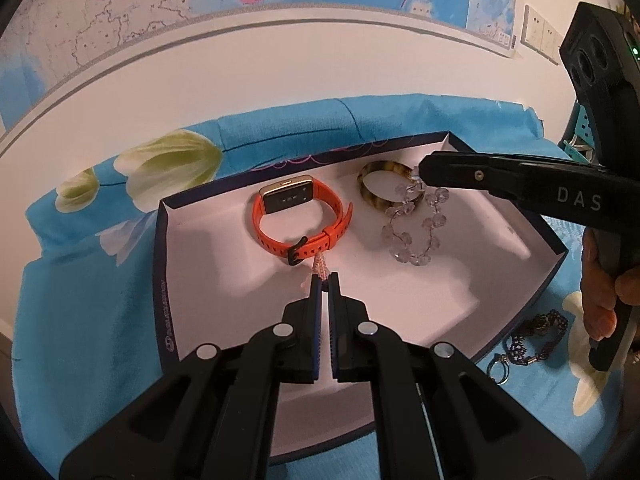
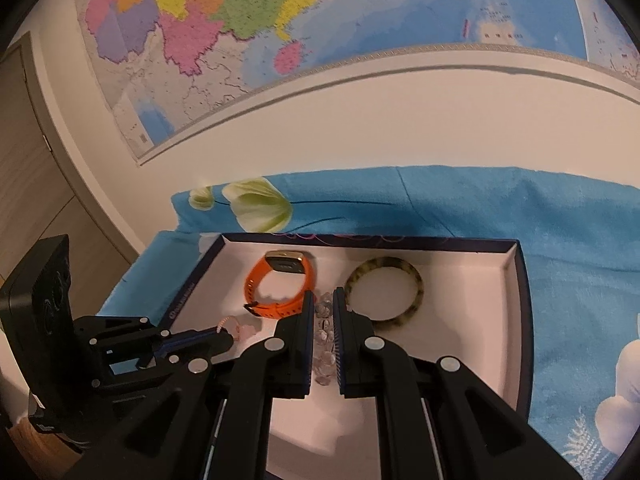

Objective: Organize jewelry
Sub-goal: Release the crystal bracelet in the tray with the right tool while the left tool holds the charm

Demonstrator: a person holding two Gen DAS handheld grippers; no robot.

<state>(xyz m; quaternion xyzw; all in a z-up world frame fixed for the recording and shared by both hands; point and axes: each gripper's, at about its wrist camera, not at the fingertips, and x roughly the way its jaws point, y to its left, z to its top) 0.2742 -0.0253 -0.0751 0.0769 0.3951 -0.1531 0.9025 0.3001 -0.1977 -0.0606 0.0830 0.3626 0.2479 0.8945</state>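
Note:
A shallow white-lined tray with a dark blue rim lies on the cloth. In it are an orange watch and a mottled brown bangle. My left gripper is shut on a thin pink bead bracelet, just in front of the watch's buckle. From the right, my right gripper is shut on a clear crystal bead bracelet, which hangs down beside the bangle. In the right wrist view the clear beads sit between the right gripper pads, and the left gripper holds the pink bracelet.
A blue flowered cloth covers the surface, against a white wall with a map. Outside the tray at the right lie a dark bead bracelet and a small ring. A hand grips the right handle.

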